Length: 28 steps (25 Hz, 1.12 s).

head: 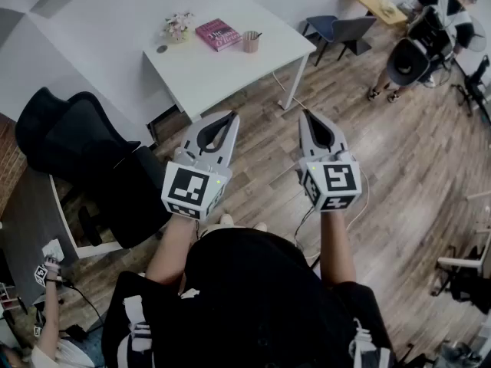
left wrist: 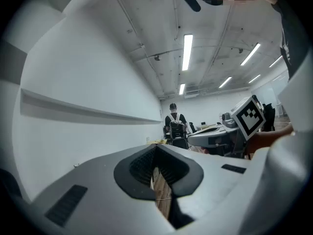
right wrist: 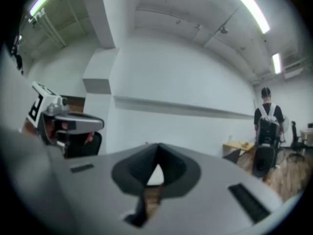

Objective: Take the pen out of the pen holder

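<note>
The pen holder (head: 251, 42), a small copper-coloured cup with a dark pen (head: 255, 34) sticking out, stands on the white table (head: 230, 67) at the top of the head view. Both grippers are held level over the wood floor, well short of the table. My left gripper (head: 232, 117) has its jaw tips touching and nothing between them. My right gripper (head: 305, 114) is shut and empty too. In the left gripper view the left gripper (left wrist: 155, 148) shows its tips closed together, as does the right gripper (right wrist: 157, 148) in the right gripper view. Neither of those views shows the pen holder.
On the table also lie a pink book (head: 218, 34), a small flower pot (head: 177, 27) and a round disc (head: 161, 49). A black office chair (head: 77, 152) stands at the left. Two chairs (head: 341, 29), a yellow desk (head: 376, 2) and a person (head: 418, 52) are at the top right.
</note>
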Available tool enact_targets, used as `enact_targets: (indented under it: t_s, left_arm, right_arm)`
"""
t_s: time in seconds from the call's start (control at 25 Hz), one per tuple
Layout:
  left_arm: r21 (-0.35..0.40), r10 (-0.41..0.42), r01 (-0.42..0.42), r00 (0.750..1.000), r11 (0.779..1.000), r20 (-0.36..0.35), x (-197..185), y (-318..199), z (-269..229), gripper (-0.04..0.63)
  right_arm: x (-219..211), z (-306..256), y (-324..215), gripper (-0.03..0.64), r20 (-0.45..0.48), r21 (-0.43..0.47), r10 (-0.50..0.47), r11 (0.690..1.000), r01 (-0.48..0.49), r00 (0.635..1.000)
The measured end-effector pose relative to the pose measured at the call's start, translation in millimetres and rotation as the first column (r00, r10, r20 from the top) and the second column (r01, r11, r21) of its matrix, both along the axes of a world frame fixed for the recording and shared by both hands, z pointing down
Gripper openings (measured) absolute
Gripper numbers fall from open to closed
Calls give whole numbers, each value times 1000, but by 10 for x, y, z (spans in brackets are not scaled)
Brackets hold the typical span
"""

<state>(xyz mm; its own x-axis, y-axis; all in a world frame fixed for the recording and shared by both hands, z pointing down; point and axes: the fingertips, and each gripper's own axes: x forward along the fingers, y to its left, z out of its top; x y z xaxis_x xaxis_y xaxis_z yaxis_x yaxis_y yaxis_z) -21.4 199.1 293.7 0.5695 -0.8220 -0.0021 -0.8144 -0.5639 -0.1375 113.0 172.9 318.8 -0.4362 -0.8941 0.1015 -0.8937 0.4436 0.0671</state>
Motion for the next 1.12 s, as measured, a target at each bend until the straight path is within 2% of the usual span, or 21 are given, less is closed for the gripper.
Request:
enact_targets:
  t_s: [0.48,1.12]
  left_arm:
    - [-14,-17,16,1000,1000,-9,64,21,43,17]
    - [-34,-39,39,999,999,4,350,63,244,17]
  right_arm:
    - [12,97,43,34,-18,-23,-49,999,49,999]
    - [277,291,56,35,-2,-34,-82,996,82,997]
